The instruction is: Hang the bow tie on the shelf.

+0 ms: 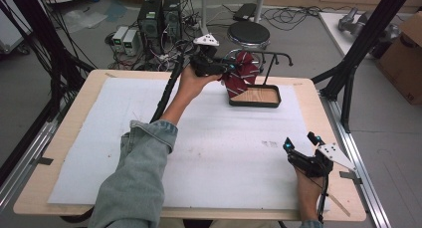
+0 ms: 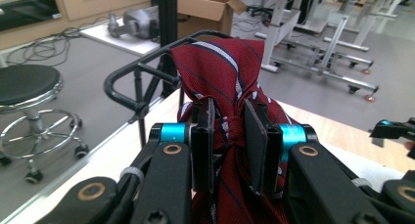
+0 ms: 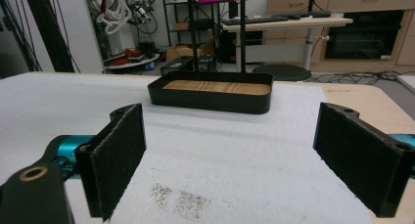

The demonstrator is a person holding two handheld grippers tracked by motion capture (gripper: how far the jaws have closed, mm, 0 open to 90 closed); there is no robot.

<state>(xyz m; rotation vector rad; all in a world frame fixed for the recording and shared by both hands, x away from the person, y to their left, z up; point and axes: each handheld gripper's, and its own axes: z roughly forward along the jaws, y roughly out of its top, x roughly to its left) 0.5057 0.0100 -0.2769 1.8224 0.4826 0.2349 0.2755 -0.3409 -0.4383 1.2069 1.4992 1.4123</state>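
Toward the upper centre of the high view, the left gripper (image 1: 226, 67) was closed on a dark red necktie with thin pale diagonal stripes (image 1: 240, 74), held up at the black metal rack with a curved top bar (image 1: 272, 55) that rose from a shallow black tray with a wooden floor (image 1: 255, 96).

In the left gripper view the jaws stood close together, pinching a bunched fold of the necktie (image 2: 222, 77); cloth spilled out above and below the pads. Its upper part lay over the rack's bar (image 2: 128, 72), seemingly draped there; whether it bore on the bar I could not tell.

Handling, judged: woven fabric, light, limp, probably slick. It would sag and slide rather than keep a shape. The bunched middle gave the pads bulk to bite on; a single flat layer would likely slip out.

At the lower right of the high view, the right gripper (image 1: 302, 146) rested low over the white foam sheet (image 1: 99, 138) covering the worktop (image 1: 318, 103), well apart from the tray. In the right gripper view its jaws stood wide with nothing between them, facing the tray (image 3: 210, 100).
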